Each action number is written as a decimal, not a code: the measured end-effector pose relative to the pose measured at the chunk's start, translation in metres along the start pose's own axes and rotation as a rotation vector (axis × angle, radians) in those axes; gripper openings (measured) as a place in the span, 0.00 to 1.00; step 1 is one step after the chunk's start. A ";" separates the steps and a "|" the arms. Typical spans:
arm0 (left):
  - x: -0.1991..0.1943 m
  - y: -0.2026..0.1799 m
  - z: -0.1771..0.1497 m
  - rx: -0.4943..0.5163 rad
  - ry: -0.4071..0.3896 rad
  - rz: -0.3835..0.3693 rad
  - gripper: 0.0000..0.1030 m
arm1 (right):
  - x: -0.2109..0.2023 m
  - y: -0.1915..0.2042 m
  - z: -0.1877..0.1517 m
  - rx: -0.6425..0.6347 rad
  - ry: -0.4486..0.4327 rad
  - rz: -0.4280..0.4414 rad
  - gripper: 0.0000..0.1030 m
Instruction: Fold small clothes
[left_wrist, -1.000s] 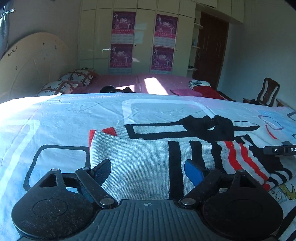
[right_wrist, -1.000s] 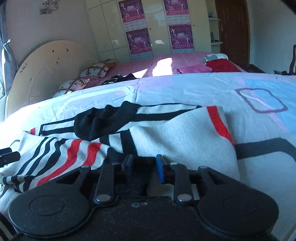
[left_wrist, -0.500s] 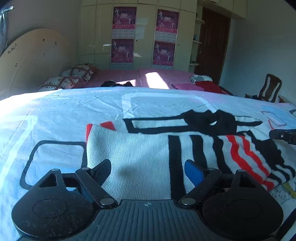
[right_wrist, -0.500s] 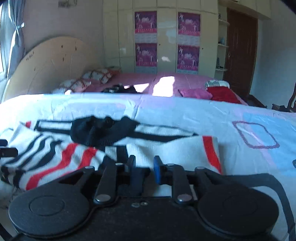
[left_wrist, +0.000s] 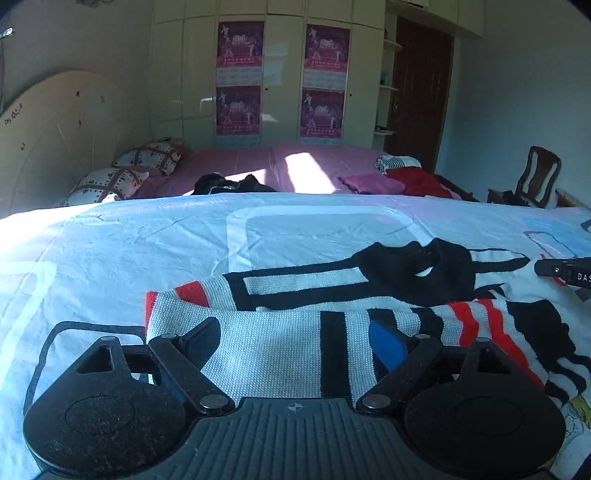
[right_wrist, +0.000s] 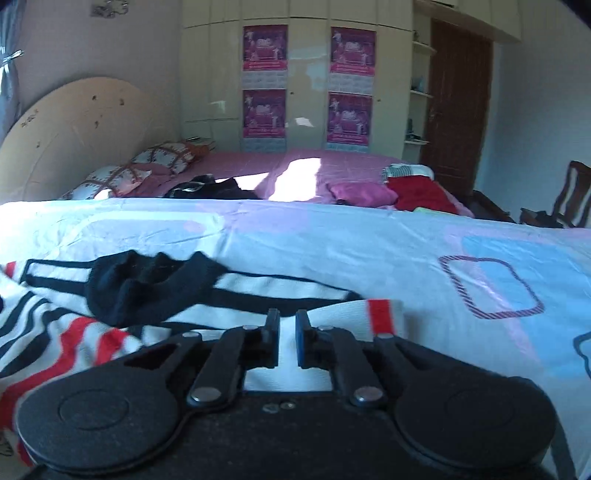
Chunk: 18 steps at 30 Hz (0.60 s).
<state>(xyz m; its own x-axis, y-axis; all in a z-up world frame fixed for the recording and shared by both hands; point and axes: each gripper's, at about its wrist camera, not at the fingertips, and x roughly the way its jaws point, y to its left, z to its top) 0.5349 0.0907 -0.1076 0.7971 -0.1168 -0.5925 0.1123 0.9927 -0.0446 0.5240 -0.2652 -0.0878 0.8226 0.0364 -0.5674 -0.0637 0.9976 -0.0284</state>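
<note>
A white knit sweater (left_wrist: 288, 354) with black and red stripes lies spread across the bedsheet (left_wrist: 129, 258). Its black collar part (left_wrist: 421, 266) is bunched at the far side. My left gripper (left_wrist: 295, 341) is open wide just over the sweater's near hem, and the fabric lies flat between its fingers. In the right wrist view my right gripper (right_wrist: 287, 332) is closing on the sweater (right_wrist: 229, 291). White knit fills the narrow gap between its jaws, next to the red hem band (right_wrist: 380, 314). The striped sleeve (right_wrist: 74, 343) lies to its left.
Behind the patterned sheet is a pink bed (left_wrist: 314, 170) with pillows (left_wrist: 122, 181) and loose clothes (left_wrist: 417, 181). A wardrobe with posters (left_wrist: 240, 77) and a dark door (left_wrist: 421, 96) line the back wall. A wooden chair (left_wrist: 535, 181) stands at the right.
The right jaws have narrowed onto the sweater's hem, and that gripper rolled level and shifted along the hem. The left gripper edged forward over the hem, still wide open.
</note>
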 end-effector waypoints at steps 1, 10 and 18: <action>0.006 0.004 0.001 -0.011 0.023 0.016 0.84 | 0.008 -0.014 0.001 0.025 0.014 -0.041 0.10; 0.022 0.010 -0.005 -0.030 0.073 0.043 0.84 | 0.030 -0.049 0.000 0.038 0.084 -0.086 0.10; -0.024 0.000 -0.009 0.001 0.033 0.006 0.84 | -0.026 -0.028 -0.004 0.042 0.038 0.040 0.14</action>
<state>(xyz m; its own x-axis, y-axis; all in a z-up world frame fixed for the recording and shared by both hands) 0.5102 0.0942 -0.1011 0.7779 -0.1099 -0.6187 0.1081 0.9933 -0.0405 0.5022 -0.2940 -0.0755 0.7979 0.0751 -0.5981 -0.0719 0.9970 0.0293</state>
